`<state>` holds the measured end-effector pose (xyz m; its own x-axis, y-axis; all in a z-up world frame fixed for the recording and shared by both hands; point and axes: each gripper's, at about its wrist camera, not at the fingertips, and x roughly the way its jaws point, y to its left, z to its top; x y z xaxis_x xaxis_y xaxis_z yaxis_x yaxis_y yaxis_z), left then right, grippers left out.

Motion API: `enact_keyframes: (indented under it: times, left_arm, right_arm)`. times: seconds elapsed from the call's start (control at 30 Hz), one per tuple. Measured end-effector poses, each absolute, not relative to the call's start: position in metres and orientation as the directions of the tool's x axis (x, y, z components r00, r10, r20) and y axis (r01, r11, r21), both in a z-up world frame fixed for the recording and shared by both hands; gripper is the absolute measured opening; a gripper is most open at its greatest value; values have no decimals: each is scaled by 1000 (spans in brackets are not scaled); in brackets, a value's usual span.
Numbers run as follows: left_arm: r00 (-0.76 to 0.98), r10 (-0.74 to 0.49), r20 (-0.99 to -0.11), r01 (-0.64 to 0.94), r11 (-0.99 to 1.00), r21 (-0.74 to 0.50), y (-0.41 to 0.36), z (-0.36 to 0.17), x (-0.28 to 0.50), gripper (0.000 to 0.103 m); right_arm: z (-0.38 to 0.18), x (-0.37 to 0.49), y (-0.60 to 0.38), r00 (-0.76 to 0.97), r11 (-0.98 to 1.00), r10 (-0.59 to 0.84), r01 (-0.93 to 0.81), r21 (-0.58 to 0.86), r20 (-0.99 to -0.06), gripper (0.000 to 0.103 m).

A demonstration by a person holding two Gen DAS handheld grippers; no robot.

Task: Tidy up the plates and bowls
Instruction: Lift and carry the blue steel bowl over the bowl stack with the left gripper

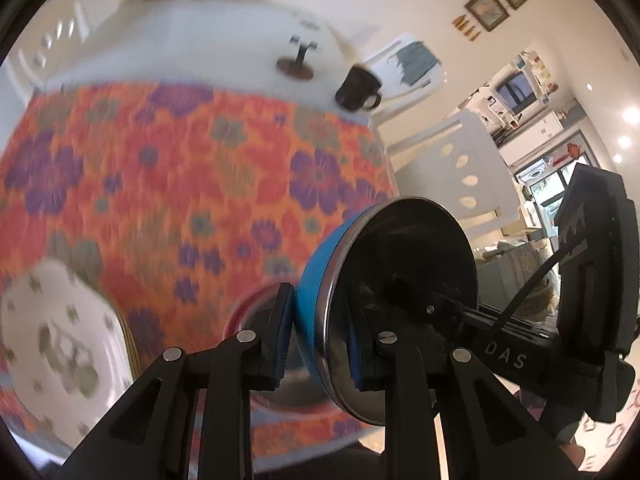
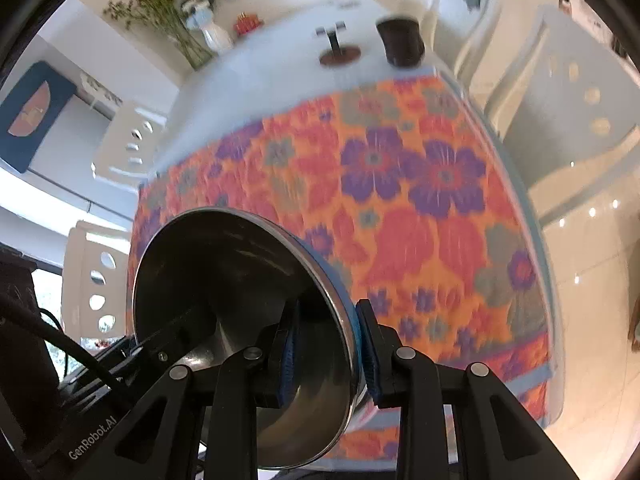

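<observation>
Left wrist view: the left gripper (image 1: pixel 320 334) pinches the rim of a blue, steel-lined bowl (image 1: pixel 394 300) tipped on edge; the right gripper (image 2: pixel 329 354) pinches another such bowl (image 2: pixel 224 292). Below the left gripper sits a red-rimmed steel bowl (image 1: pixel 256 312) on the floral-clothed surface (image 1: pixel 180 184), probably the nesting target.

Floral cloth (image 2: pixel 420 200) open ahead; dark mug (image 2: pixel 401 42), small stand (image 2: pixel 339 50) far off
</observation>
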<state>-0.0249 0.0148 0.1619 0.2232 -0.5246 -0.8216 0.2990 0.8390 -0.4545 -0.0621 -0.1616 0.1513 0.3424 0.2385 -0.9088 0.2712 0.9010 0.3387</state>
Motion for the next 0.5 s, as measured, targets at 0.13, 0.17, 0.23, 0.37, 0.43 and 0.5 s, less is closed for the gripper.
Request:
enact_keyframes:
  times: [0.13,0.17,0.23,0.37,0.43,0.5]
  left_arm:
    - [186,-520,-834,274,842,-464,20,143,-42,20]
    - [179,-518,-836,271,843,-465,20,139,-45,20]
    - [167,-516,-840,263,845,-466,21,131,-49,20]
    - [152,-507,-848,253,850,-463,24,119,-54,20]
    - [144,-504,-852,249,852,-461,25,115,-56,20]
    - [139,-502,-854,246,853,-461,26,111,-57,20]
  right_arm:
    - [135,-76,-159,301,895,258,284,345,-918,28]
    - [133,-78,-158,296,895,257,285,342,-920,28]
    - [129,-80,-156,287,897,255,286,337,-923,28]
    - [119,-84,-154,265,896,261,291,335,-928,28]
    - [114,-86,-153,258,891,269,298,342,-928,28]
    - [109,-88,-153,251,888,277,303,347,-928,28]
